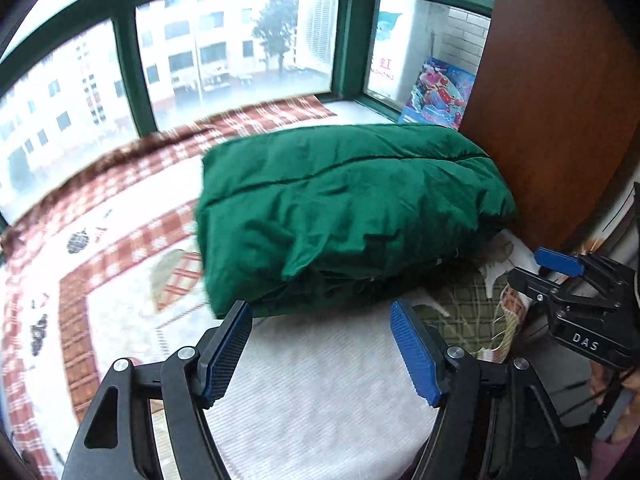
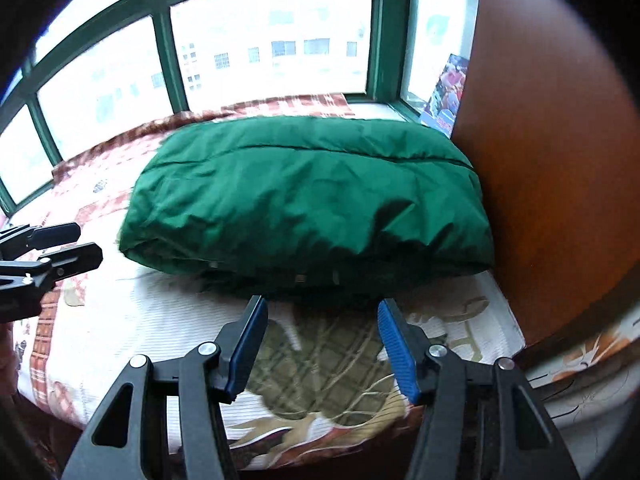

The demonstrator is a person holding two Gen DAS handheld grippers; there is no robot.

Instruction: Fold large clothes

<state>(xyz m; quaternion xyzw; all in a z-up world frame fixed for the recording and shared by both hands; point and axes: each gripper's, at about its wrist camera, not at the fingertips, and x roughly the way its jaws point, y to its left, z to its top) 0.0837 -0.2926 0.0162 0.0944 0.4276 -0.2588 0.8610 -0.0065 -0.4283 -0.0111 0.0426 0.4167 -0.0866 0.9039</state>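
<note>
We see a green padded coat lying folded on the bed beside a wooden panel. Our left claw and right claw hover wide, empty; folding seems finished, needing perhaps a tidying press.

2 wrist views, same green jacket

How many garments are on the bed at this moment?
1. A single green padded jacket, folded into a bulky bundle, lies on the patterned bedspread against the wooden panel, just beyond both open grippers. Anything tucked beneath it would be hidden.
</note>
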